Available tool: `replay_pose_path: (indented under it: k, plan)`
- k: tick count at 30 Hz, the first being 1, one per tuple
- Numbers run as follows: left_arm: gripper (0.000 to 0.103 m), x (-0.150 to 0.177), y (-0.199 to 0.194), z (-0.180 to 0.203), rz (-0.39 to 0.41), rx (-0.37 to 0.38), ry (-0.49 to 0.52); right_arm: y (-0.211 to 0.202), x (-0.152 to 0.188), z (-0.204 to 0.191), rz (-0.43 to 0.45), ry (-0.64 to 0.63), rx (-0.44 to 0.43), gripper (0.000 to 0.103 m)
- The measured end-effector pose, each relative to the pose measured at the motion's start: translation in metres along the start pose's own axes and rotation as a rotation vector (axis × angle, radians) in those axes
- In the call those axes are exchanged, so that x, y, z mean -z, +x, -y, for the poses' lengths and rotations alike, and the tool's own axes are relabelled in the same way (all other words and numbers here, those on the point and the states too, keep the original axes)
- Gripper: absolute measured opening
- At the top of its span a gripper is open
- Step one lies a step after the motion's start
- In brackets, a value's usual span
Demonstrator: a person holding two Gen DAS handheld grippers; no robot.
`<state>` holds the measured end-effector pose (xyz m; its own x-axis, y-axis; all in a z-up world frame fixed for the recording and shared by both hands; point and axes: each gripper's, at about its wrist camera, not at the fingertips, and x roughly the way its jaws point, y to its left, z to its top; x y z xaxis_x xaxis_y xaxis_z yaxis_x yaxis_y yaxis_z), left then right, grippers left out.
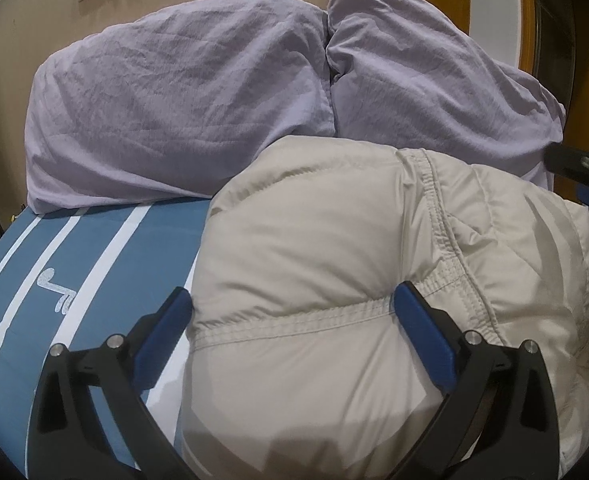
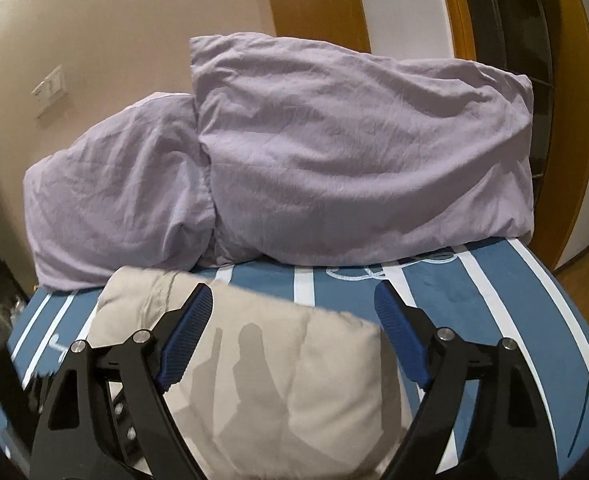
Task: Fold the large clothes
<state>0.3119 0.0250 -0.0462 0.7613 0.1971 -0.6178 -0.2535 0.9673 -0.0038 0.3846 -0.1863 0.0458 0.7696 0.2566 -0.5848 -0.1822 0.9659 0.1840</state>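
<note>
The left tongs (image 1: 292,304) have two black plastic arms with triangular cut-outs, and each arm carries two round silver screws near the joint. Each finger ends in a flat blue pad (image 1: 424,336). The right tongs (image 2: 294,308) have the same black frame and silver screws, and their blue pads (image 2: 186,340) show a fine dotted texture.

Beige jacket (image 1: 314,240) runs off lower frame edge

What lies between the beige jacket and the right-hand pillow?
In the right wrist view, a bare stretch of striped blue sheet separates the jacket from that pillow.
</note>
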Motion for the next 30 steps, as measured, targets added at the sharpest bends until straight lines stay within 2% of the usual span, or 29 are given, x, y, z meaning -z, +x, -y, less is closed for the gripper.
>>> replay_pose_path:
  k: [2, 7, 11, 18, 23, 26, 30]
  plan:
    - [0.101, 0.000, 0.001, -0.001, 0.000, 0.006, -0.005, 0.009, 0.001, 0.002, -0.021, 0.011, 0.013, 0.084]
    - [0.101, 0.001, -0.001, -0.003, 0.007, 0.041, -0.013, 0.048, 0.026, 0.014, -0.145, 0.039, 0.040, 0.084]
    - [0.101, 0.001, -0.002, 0.001, 0.017, 0.040, -0.003, 0.063, 0.038, 0.029, -0.170, 0.113, 0.003, 0.084]
    - [0.101, 0.003, -0.004, 0.008, 0.029, 0.020, 0.015, 0.075, 0.052, 0.031, -0.182, 0.118, 0.030, 0.085]
    - [0.101, -0.013, -0.010, 0.007, -0.013, 0.052, 0.003, 0.085, 0.057, 0.036, -0.213, 0.131, 0.046, 0.085]
    - [0.101, -0.025, -0.019, 0.011, 0.027, 0.043, 0.008, 0.089, 0.058, 0.039, -0.233, 0.143, 0.042, 0.086]
    - [0.101, -0.047, -0.018, 0.026, 0.073, -0.024, 0.061, 0.091, 0.058, 0.037, -0.237, 0.136, 0.054, 0.087]
